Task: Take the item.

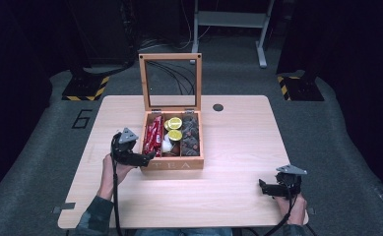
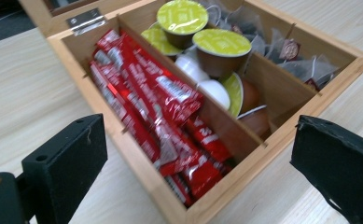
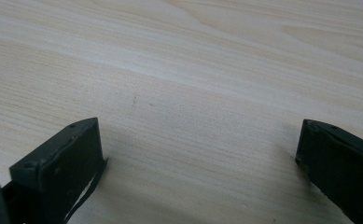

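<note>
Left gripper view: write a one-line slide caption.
Open gripper faces a wooden tea box holding red sachets, capsules and tea bags.

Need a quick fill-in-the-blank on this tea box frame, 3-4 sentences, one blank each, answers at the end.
1. The hinged lid of the wooden tea box stands ____.
2. The red sachets fill the box's ____ compartment, as the high view shows it.
3. The left gripper hovers at the box's front-left corner with its jaws ____.
4. The right gripper rests over bare ____, away from the box.

Missing words: open; left; open; table
</note>
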`<state>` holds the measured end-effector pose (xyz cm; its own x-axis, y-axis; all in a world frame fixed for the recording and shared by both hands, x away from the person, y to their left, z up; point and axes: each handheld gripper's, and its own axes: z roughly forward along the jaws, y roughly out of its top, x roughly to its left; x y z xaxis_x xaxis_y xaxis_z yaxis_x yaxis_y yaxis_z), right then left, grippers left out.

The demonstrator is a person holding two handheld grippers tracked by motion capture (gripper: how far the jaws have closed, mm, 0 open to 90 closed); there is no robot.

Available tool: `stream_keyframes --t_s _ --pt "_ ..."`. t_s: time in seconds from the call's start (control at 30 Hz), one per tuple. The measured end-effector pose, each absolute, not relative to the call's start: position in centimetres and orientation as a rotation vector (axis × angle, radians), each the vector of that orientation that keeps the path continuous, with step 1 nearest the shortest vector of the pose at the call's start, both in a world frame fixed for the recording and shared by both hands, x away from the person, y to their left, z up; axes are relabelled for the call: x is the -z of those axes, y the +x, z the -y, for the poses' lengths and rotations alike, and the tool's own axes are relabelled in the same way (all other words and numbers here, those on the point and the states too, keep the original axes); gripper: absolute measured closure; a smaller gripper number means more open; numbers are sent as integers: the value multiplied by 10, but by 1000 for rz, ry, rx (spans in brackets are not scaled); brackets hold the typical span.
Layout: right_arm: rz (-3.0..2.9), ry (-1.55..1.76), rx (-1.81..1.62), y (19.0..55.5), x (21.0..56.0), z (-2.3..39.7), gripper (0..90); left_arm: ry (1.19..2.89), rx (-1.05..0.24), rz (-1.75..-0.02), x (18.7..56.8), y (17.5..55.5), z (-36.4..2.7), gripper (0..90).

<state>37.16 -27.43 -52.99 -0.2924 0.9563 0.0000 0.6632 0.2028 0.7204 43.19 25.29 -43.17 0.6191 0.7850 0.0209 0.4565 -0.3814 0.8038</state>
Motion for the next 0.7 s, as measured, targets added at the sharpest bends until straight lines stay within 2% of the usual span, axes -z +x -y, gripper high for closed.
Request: stream_keyframes --t_s 0.7 --pt "-2033 1503 -864 372 530 274 0 2103 -449 -896 427 472 -211 29"
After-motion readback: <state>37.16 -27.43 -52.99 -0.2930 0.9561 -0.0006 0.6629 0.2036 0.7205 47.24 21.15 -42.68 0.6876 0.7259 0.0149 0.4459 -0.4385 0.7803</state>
